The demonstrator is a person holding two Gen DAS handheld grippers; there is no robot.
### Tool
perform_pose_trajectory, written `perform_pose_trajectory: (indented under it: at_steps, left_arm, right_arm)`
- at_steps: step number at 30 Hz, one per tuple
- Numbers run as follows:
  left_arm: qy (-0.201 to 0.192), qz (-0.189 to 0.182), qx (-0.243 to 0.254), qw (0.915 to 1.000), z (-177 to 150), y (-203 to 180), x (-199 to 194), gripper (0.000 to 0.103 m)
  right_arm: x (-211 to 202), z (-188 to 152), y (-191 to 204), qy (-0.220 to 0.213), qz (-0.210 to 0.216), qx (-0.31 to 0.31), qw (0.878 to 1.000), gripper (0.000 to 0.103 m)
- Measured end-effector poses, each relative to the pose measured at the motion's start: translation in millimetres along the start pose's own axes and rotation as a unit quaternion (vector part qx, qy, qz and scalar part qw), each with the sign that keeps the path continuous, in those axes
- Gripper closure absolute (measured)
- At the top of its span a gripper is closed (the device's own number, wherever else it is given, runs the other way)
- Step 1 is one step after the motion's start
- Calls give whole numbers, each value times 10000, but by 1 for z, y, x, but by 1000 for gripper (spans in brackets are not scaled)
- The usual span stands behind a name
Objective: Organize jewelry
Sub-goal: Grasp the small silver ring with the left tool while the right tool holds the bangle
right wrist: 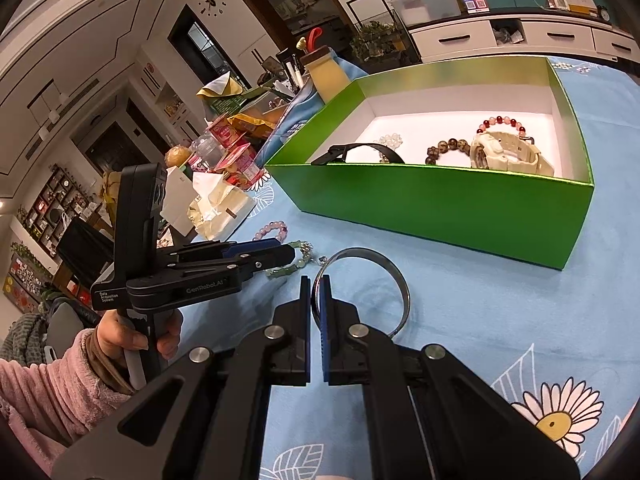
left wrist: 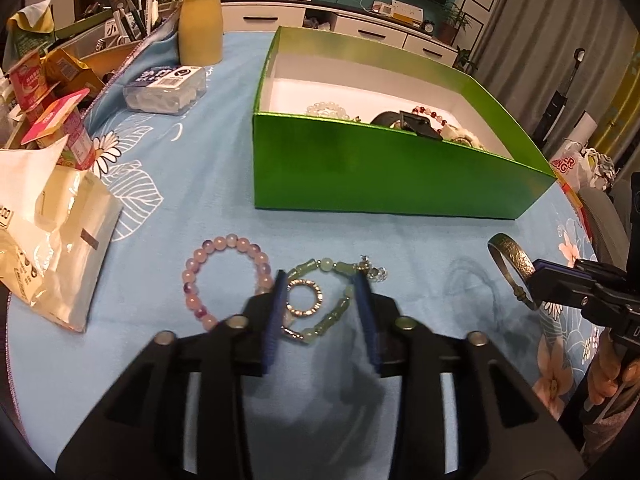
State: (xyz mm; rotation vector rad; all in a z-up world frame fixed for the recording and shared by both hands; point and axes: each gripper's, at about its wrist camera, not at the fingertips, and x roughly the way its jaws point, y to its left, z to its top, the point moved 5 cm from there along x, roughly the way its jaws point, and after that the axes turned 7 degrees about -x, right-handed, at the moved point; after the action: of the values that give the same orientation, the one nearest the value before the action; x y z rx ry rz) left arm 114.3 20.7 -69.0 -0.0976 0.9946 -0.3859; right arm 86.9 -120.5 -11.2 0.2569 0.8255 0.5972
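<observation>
Right gripper (right wrist: 316,292) pinching rigid metal bangle (right wrist: 394,280) at rim: slippery, keeps shape. Left gripper (left wrist: 322,300) jaws half-open, straddling limp green bead bracelet (left wrist: 340,304); grabbing bunched strand advisable.

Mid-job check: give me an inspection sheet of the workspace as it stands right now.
Surface: blue floral tablecloth.
Job's things: green box holds a cream watch, black strap, bead bracelets; pink bead bracelet, green bead bracelet and ring lie outside.
Clutter: snack packets, plastic bag, yellow jar at the left.
Grippers: left tool open, straddling ring and green bracelet; right tool shut on the metal bangle.
Cables: wires on the far cabinet.
Surroundings: living room, white cabinet, wall clock.
</observation>
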Motion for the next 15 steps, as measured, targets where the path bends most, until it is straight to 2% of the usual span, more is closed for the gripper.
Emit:
perform_pose_trajectory:
  at_steps: [9, 10, 15]
  left_arm:
    - [34, 14, 111, 9999, 3, -1, 2, 64]
    - [104, -9, 94, 9999, 2, -2, 4, 68]
    - [88, 83, 129, 9998, 0, -2, 4, 68]
  right_arm:
    - [0, -1, -1, 7, -11, 32, 10000, 99]
    - [0, -1, -2, 11, -25, 36, 10000, 99]
    - [-2, -1, -3, 13, -36, 63, 10000, 99]
